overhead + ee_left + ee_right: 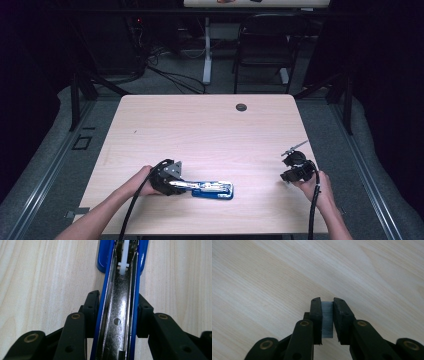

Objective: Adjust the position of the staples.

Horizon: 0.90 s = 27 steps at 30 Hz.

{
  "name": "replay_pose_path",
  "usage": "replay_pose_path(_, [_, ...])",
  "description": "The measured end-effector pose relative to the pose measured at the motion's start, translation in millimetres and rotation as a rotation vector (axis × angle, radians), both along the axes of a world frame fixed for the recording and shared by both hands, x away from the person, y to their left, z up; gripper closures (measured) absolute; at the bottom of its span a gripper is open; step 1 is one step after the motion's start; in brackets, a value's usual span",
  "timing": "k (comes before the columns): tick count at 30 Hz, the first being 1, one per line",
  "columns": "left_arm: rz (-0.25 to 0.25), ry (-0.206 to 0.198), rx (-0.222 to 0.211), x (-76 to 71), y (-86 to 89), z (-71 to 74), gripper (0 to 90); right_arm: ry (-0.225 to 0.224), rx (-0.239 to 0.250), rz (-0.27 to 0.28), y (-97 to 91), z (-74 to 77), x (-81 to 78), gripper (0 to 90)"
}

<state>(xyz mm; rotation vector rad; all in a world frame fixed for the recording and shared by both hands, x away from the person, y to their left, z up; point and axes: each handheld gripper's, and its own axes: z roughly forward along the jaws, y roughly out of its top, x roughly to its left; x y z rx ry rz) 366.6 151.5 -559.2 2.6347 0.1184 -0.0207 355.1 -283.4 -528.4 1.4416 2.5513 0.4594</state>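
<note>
High view: pale wood-grain table (200, 125), rounded corners, with a dark round grommet (241, 107) near its far edge. Grey carpet around it, metal rails along both sides. Beyond the table a black chair (267, 42) and the white leg of another desk (207, 50), cables lying loose on the floor between them. Room dark at the edges.

Left gripper (172, 180) near the front edge, left of centre, held in the person's left hand (142, 181), cable trailing back along the forearm. A blue stapler (214, 190) lies flat on the table just to its right, opened up with the shiny metal staple channel facing up.

Left gripper view: jaws closed on the stapler (120, 315), one pad pressed to each blue side of the arm. White plastic pusher visible farther up the channel. Bare wood on both sides.

Right gripper (295, 170) near the right edge of the table, well apart from the stapler, in the right hand (315, 186).

Right gripper view: jaws clamped on a small grey strip of staples (327, 320), pads tight against both its sides, the strip standing between them above the wood. Whether the strip touches the tabletop, cannot tell.
</note>
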Motion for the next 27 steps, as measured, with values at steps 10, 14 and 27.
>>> replay_pose_path(10, [0.0, 0.002, 0.0, -0.1, -0.1, 0.0, 62.8, -0.008, 0.03, 0.037, 10.5, 3.8, -1.3, 78.8])
replay_pose_path(14, [0.0, 0.002, -0.001, 0.0, -0.1, 0.0, 62.9, -0.004, 0.04, 0.054, 14.9, 5.2, -1.1, 78.9])
replay_pose_path(27, [0.008, -0.014, -0.005, -0.9, -0.4, -0.8, 62.9, -0.021, 0.053, 0.111, 33.7, 10.3, -2.2, 78.9])
